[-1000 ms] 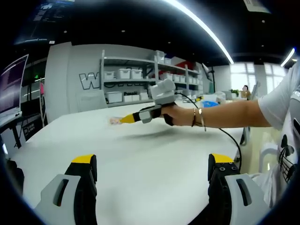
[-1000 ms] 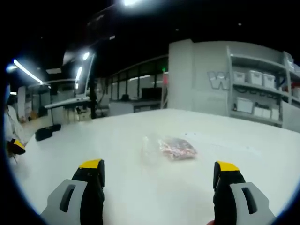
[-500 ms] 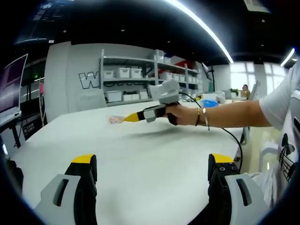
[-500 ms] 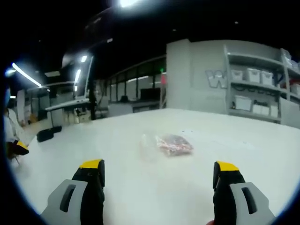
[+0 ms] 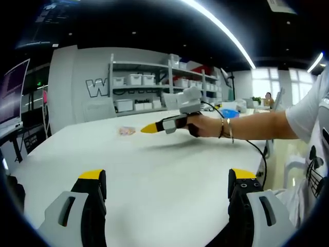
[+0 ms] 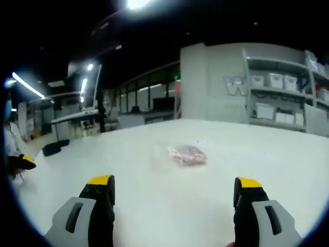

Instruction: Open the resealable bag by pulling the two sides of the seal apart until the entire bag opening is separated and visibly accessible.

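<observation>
We see the resealable bag [image 6: 184, 154] lying flat on the white table [image 6: 154, 200], well ahead of our right gripper [image 6: 175, 193], whose jaws stand wide with bare tabletop all round. In the left gripper view, our left gripper [image 5: 167, 188] is likewise spread wide over bare table; the right gripper [image 5: 154, 127] points near the bag [image 5: 126, 131], a small blur there. Its contents look reddish, perhaps snacks.

Bag [image 6: 186, 154] blurred at frame centre, seal and contents indistinct, tiny pink speck [image 5: 126, 131] left of centre, left gripper [image 6: 20, 160] cut off at left edge
</observation>
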`<action>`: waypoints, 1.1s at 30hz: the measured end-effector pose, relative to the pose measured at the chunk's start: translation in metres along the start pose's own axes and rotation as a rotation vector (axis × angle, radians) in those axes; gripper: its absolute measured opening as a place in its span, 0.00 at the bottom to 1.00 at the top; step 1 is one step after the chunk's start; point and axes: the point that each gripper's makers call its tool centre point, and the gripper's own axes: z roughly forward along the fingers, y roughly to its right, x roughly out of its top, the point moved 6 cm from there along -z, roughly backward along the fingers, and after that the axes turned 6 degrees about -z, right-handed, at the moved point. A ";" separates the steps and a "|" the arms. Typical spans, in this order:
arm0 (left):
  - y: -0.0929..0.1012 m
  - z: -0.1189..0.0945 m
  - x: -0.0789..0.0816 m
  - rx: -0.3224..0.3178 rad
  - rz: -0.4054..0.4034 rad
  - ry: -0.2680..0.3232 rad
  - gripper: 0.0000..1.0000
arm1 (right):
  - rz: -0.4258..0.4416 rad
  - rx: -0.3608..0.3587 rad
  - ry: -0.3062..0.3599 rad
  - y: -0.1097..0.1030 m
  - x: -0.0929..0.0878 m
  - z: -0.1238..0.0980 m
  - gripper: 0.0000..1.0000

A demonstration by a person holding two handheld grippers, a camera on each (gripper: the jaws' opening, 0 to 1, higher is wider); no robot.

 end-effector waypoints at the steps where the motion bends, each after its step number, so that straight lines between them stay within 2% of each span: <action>1: 0.000 0.000 0.000 0.000 0.000 0.001 0.97 | 0.000 0.000 0.000 0.000 0.000 -0.001 0.98; 33: 0.000 -0.001 0.000 -0.006 0.001 0.001 0.97 | 0.007 -0.008 0.035 -0.011 -0.001 -0.047 0.97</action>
